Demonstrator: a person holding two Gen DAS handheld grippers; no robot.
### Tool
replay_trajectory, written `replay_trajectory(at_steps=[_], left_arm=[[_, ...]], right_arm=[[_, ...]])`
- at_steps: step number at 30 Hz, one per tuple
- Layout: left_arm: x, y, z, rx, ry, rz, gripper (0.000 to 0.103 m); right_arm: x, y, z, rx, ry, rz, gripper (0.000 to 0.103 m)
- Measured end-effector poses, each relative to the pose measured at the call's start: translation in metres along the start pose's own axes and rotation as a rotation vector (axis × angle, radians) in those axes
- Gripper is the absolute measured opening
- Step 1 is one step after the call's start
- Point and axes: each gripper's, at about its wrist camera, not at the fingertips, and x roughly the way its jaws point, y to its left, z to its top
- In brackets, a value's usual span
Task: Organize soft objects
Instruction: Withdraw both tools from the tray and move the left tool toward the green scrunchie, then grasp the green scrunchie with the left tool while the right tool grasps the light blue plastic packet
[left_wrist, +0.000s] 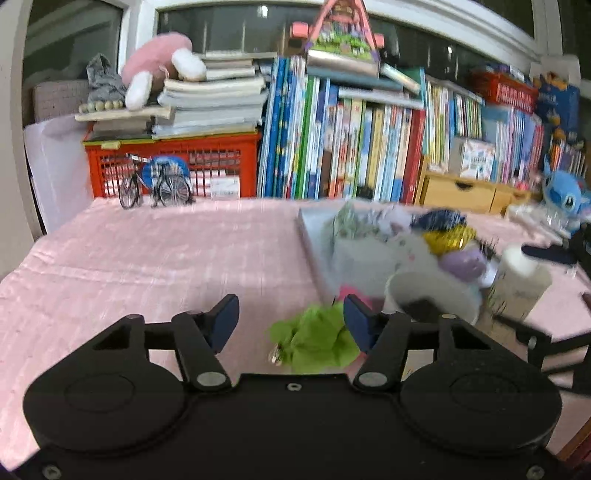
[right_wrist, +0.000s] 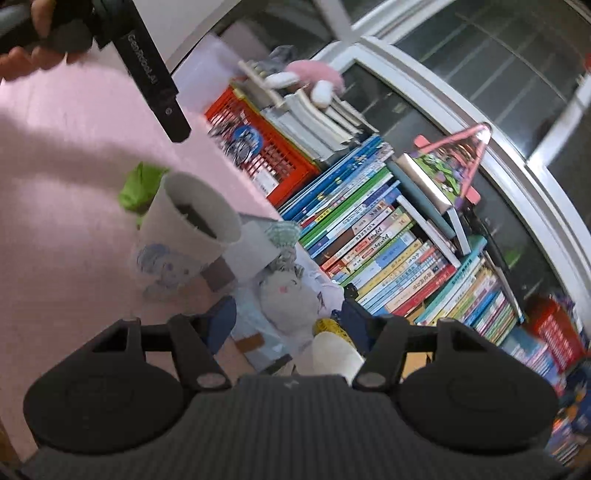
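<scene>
Lying on the pink tablecloth (left_wrist: 147, 251), the green soft object (left_wrist: 314, 341) sits between the spread jaws of the left gripper (left_wrist: 291, 319), untouched by either pad. Right gripper (right_wrist: 288, 325): jaws apart, a white bottle (right_wrist: 334, 352) beside its right finger; grip cannot be told. White cup (right_wrist: 188, 236) upright nearby.

We're looking at a home, most likely a child's room or play corner. A long row of bright picture books (left_wrist: 369, 147) is lining the back of a table draped in a pink striped cloth (left_wrist: 147, 251). A pink and white plush toy (left_wrist: 159, 66) is lying on stacked books above a red plastic crate (left_wrist: 177, 162), and a blue plush figure (left_wrist: 565, 195) is sitting at right.
</scene>
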Motion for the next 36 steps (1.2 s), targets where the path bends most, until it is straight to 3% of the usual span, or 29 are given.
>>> replay_trajectory(at_steps=[4,12,23,30,36], left_arm=[[0.017,0.002,-0.012,0.020,0.048,-0.025,0.054],[0.035,0.003,-0.018,0.037,0.054,-0.066,0.053],[0.053,0.005,-0.019,0.028,0.055,-0.111,0.050],[0.058,0.007,-0.020,0.009,0.055,-0.132,0.042],[0.060,0.007,-0.020,-0.003,0.058,-0.136,0.042]], right_arm=[[0.014,0.009,-0.003,-0.071,0.028,0.006,0.073],[0.037,0.028,-0.002,-0.213,0.060,0.019,0.073],[0.065,0.037,-0.004,-0.264,0.123,0.065,0.073],[0.075,0.035,-0.003,-0.252,0.139,0.071,0.072],[0.081,0.030,-0.003,-0.230,0.153,0.091,0.072]])
